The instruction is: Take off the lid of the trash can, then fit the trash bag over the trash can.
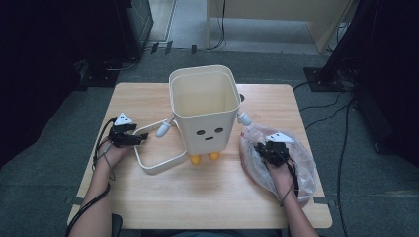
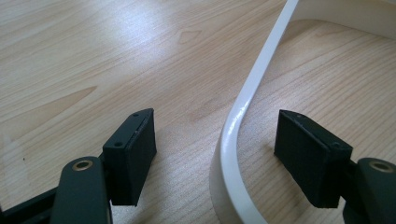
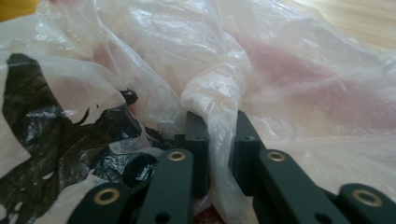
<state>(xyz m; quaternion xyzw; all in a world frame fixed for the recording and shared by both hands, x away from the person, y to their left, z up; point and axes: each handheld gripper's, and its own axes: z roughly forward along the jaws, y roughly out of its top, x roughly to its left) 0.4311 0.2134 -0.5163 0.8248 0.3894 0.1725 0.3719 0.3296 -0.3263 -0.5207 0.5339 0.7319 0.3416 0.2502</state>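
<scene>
The left gripper [image 1: 140, 138] stands spread astride the white ring frame [image 1: 148, 165], its rim [image 2: 243, 107] between the pads, untouched; the cream bin [image 1: 205, 111] stands mid-table [image 1: 163, 207]; at right, the right gripper [image 1: 260, 146] pinches a fold of the plastic bag [image 1: 301, 163]; its own view shows the bunched film [image 3: 219, 100] squeezed between pressed jaws.

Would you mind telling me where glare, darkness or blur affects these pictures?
High view: the table is evenly lit, the surroundings nearly black. Left gripper view: window-like glare on the wood, a bright streak on the white frame, near tongs soft. Right gripper view: the plastic bag is washed out and blurry close up.
</scene>
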